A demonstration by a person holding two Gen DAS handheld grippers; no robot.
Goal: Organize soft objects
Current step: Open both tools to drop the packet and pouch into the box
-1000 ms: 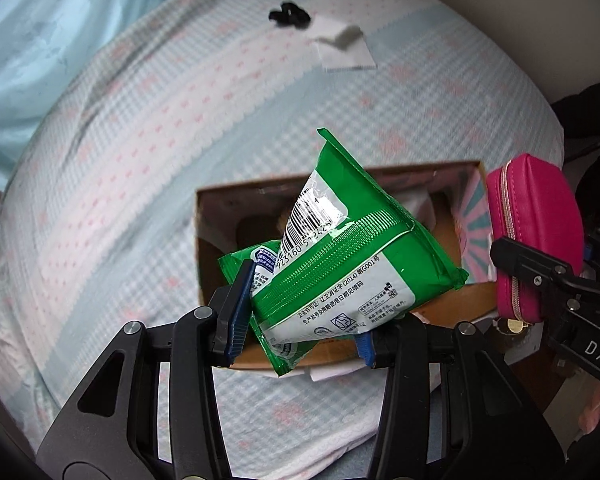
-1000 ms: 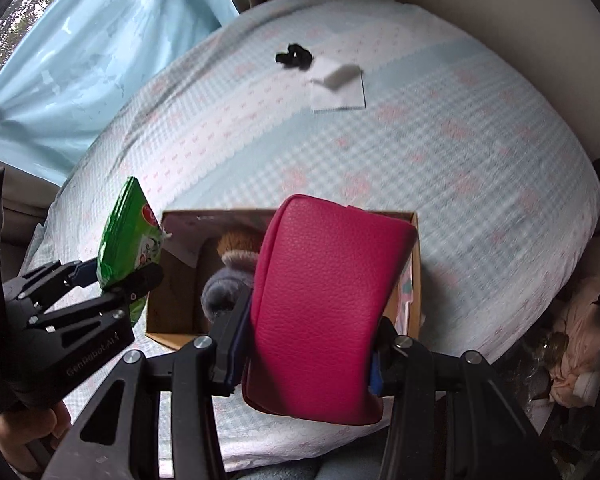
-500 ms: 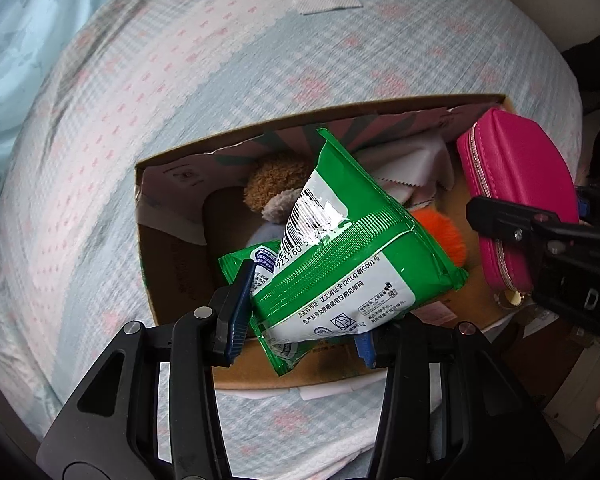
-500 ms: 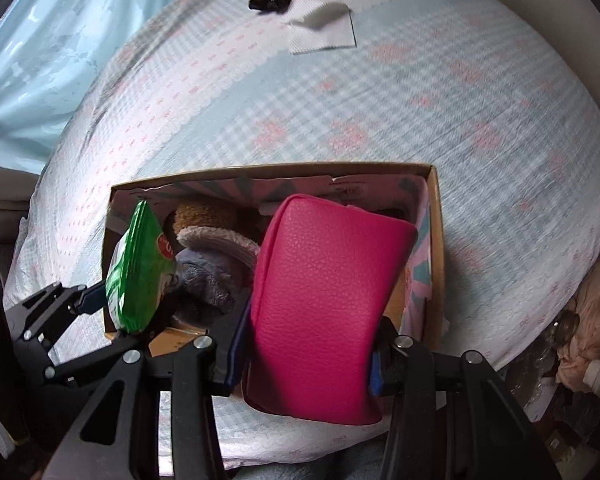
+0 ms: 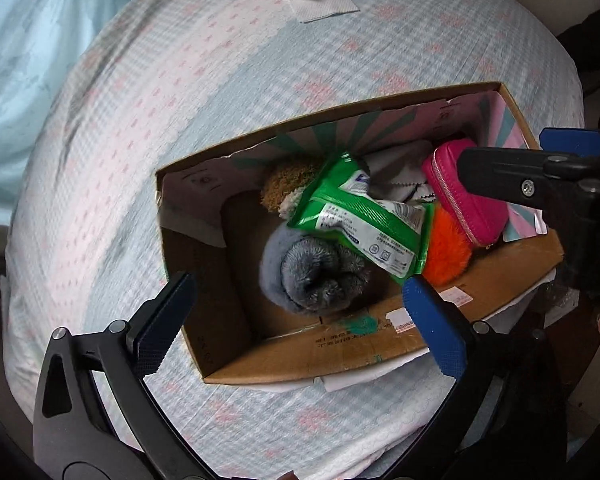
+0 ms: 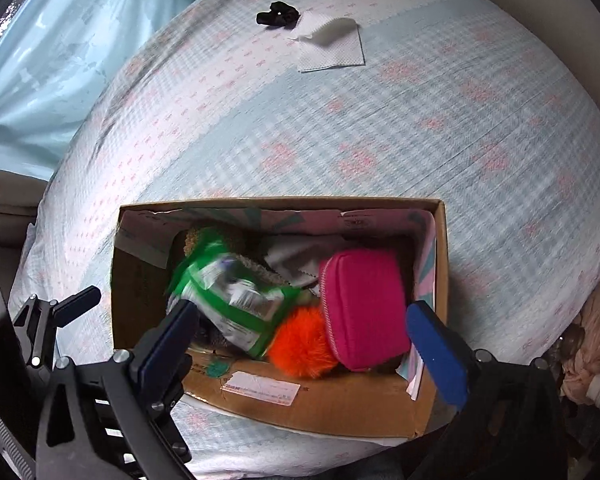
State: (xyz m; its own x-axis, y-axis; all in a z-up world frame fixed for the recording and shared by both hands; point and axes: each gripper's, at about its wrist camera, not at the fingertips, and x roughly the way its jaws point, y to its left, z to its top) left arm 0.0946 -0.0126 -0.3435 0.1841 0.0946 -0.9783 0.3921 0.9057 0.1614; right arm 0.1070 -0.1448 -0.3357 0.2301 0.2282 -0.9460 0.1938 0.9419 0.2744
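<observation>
I see both grippers, left and right, spread wide with nothing between the pads, above the cardboard box on the bed. The green packet lies inside the box on a grey plush. The pink pouch lies inside too, beside an orange pompom.

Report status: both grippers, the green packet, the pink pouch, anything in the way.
Left gripper open, empty. Right gripper open, empty. Green packet and pink pouch lie in cardboard box. Nothing obstructing.
</observation>
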